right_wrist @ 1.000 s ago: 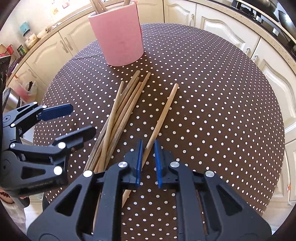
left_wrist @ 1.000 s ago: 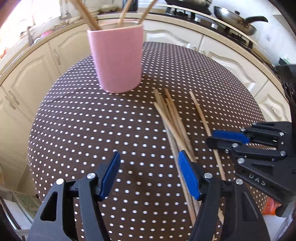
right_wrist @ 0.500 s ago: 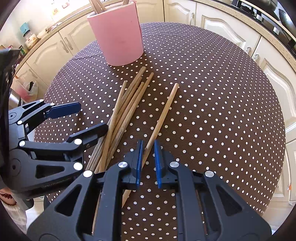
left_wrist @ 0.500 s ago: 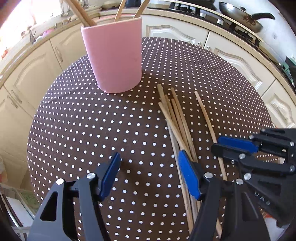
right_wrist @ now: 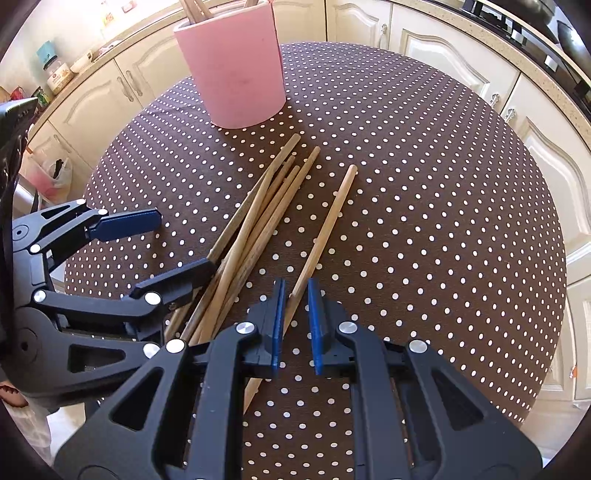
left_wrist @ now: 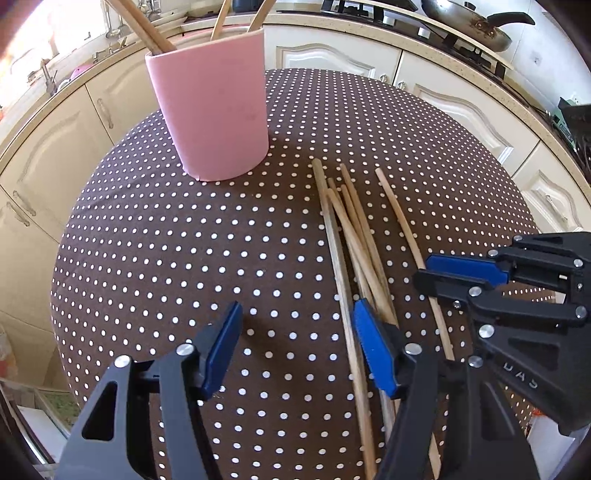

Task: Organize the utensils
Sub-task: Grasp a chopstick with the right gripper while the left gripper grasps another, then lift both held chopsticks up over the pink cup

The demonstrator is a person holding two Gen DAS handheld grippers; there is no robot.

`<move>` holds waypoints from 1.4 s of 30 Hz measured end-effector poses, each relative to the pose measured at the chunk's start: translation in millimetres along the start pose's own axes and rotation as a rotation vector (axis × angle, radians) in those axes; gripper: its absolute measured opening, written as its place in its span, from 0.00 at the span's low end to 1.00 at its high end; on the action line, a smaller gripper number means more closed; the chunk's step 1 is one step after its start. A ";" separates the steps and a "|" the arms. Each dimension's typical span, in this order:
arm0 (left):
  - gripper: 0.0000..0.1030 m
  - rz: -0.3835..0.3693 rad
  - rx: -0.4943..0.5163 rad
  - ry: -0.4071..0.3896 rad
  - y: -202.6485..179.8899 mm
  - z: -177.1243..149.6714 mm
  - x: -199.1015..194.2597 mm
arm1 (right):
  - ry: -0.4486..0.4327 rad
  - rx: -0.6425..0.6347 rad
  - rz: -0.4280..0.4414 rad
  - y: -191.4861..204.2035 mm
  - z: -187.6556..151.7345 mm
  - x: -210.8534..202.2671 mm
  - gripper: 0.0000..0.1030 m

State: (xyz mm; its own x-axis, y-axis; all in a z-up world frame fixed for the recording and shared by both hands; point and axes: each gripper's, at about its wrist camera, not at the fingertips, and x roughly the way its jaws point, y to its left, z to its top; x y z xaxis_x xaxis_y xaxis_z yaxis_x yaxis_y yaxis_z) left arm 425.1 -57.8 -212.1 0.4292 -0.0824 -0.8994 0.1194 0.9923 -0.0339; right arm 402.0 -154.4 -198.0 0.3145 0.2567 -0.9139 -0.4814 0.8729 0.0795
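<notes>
A pink cup (left_wrist: pixel 212 107) (right_wrist: pixel 236 66) with several wooden chopsticks in it stands at the far side of a round table with a brown polka-dot cloth (left_wrist: pixel 166 240) (right_wrist: pixel 424 184). A bundle of wooden chopsticks (left_wrist: pixel 347 236) (right_wrist: pixel 258 214) lies in the middle, and a single chopstick (left_wrist: pixel 399 218) (right_wrist: pixel 325 229) lies apart to its right. My left gripper (left_wrist: pixel 295 332) (right_wrist: pixel 173 243) is open just left of the bundle. My right gripper (right_wrist: pixel 295 314) (left_wrist: pixel 436 273) has its jaws narrowly apart around the single chopstick's near part, without clear contact.
Cream kitchen cabinets (left_wrist: pixel 461 103) and a counter curve around the table's far side. A stove with a frying pan (left_wrist: pixel 472 22) is at the back right. A jar (right_wrist: pixel 55 72) stands on the counter at the left.
My left gripper moved forward and rightward toward the chopstick bundle, so the cup appears larger. My right gripper stayed over the single chopstick with its narrow opening unchanged.
</notes>
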 end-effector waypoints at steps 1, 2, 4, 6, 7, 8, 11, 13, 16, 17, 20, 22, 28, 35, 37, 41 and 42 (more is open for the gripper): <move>0.56 0.000 0.000 0.001 0.8 0.2 -0.7 | 0.006 -0.003 -0.004 1.5 1.2 0.4 0.12; 0.56 0.004 0.002 0.003 1.1 0.8 -0.3 | 0.016 -0.009 -0.010 3.3 3.0 1.0 0.12; 0.49 0.070 0.049 0.007 -7.0 3.1 1.9 | 0.036 -0.022 -0.026 6.9 6.7 2.4 0.12; 0.47 0.093 0.064 0.014 -11.5 6.1 2.6 | 0.058 -0.038 -0.048 11.8 10.9 4.2 0.12; 0.44 0.090 0.063 0.021 -12.1 7.4 3.1 | 0.068 -0.048 -0.059 14.6 12.7 5.1 0.12; 0.42 0.081 0.063 0.028 -12.2 8.5 3.6 | 0.078 -0.055 -0.067 16.9 14.0 6.2 0.13; 0.34 0.043 0.051 0.038 -7.4 10.3 3.8 | 0.103 -0.057 -0.080 21.1 18.5 8.5 0.13; 0.24 0.039 0.065 0.034 -7.2 9.6 3.0 | 0.114 -0.064 -0.086 23.7 20.8 9.8 0.13; 0.10 0.039 0.076 0.034 -2.7 6.1 0.4 | 0.120 -0.073 -0.086 24.8 23.5 11.9 0.12; 0.08 0.037 0.079 0.033 -2.4 5.5 0.2 | 0.123 -0.072 -0.082 24.9 24.5 12.3 0.12; 0.07 0.021 0.079 0.024 5.2 0.7 -2.5 | 0.129 -0.058 -0.077 25.0 29.9 16.1 0.11; 0.06 0.013 0.076 0.017 10.4 -5.6 -6.3 | 0.129 -0.056 -0.080 23.2 33.3 17.6 0.09; 0.06 -0.034 0.022 -0.031 37.7 -22.9 -18.4 | 0.079 -0.030 -0.067 18.3 35.1 14.1 0.06; 0.06 -0.086 -0.012 -0.166 74.0 -36.3 -57.3 | -0.030 0.002 -0.027 14.7 22.8 -5.3 0.06; 0.06 -0.093 -0.021 -0.203 79.7 -39.6 -70.2 | -0.072 0.003 -0.016 17.4 22.5 -15.6 0.06; 0.06 -0.122 -0.033 -0.281 88.1 -46.9 -93.8 | -0.147 -0.009 -0.003 24.7 18.5 -38.2 0.06; 0.06 -0.131 -0.034 -0.305 89.1 -49.8 -100.9 | -0.169 -0.011 0.004 26.6 18.0 -44.7 0.06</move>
State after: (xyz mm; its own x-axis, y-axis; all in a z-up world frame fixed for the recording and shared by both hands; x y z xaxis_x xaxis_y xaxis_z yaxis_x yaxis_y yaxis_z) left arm 347.8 43.5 -146.1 0.6611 -0.2288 -0.7145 0.1640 0.9734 -0.1600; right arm 389.9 -135.2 -147.9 0.4450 0.3268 -0.8338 -0.4913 0.8675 0.0778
